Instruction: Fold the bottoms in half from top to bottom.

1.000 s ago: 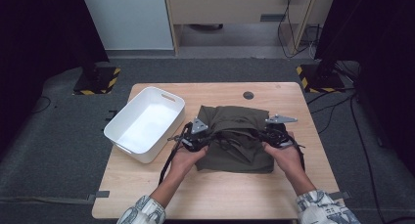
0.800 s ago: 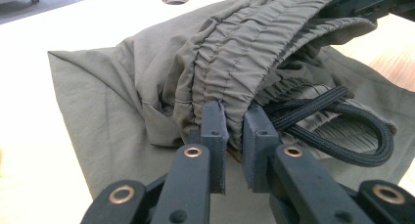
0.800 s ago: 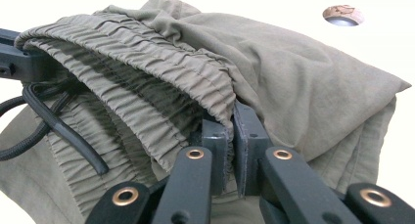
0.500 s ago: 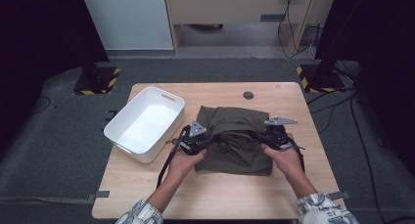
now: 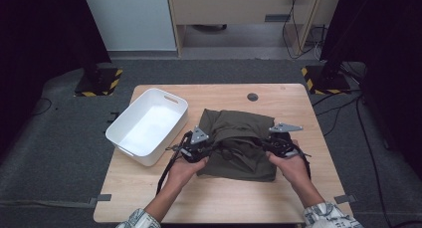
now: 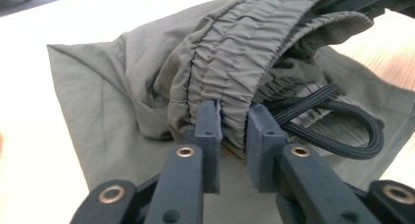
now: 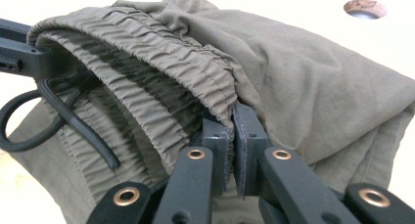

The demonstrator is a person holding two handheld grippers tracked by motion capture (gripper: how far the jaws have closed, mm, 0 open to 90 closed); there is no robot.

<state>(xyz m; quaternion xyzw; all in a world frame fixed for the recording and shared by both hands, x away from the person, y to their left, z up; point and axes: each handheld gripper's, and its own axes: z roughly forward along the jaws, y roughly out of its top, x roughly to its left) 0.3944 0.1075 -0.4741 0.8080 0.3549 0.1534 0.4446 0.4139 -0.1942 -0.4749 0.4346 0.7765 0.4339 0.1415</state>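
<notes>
Olive trousers [image 5: 239, 138] with an elastic waistband lie bunched on the wooden table [image 5: 224, 198]. My left gripper [image 5: 209, 147] [image 6: 234, 119] is at the waistband's left end. Its jaws have just been opening, and the gathered band [image 6: 244, 62] hangs loosely in the gap between the pads. My right gripper [image 5: 266, 146] [image 7: 231, 121] is shut on the waistband's other end [image 7: 161, 62], with the fabric edge pinched between its pads. A black drawstring [image 6: 342, 131] [image 7: 58, 116] loops out of the waistband between the two grippers.
A white plastic bin [image 5: 181, 106] stands on the table to the left of the trousers, next to my left hand. A round hole [image 5: 253, 96] marks the tabletop behind the garment. Bare wood lies in front of the trousers, toward the person.
</notes>
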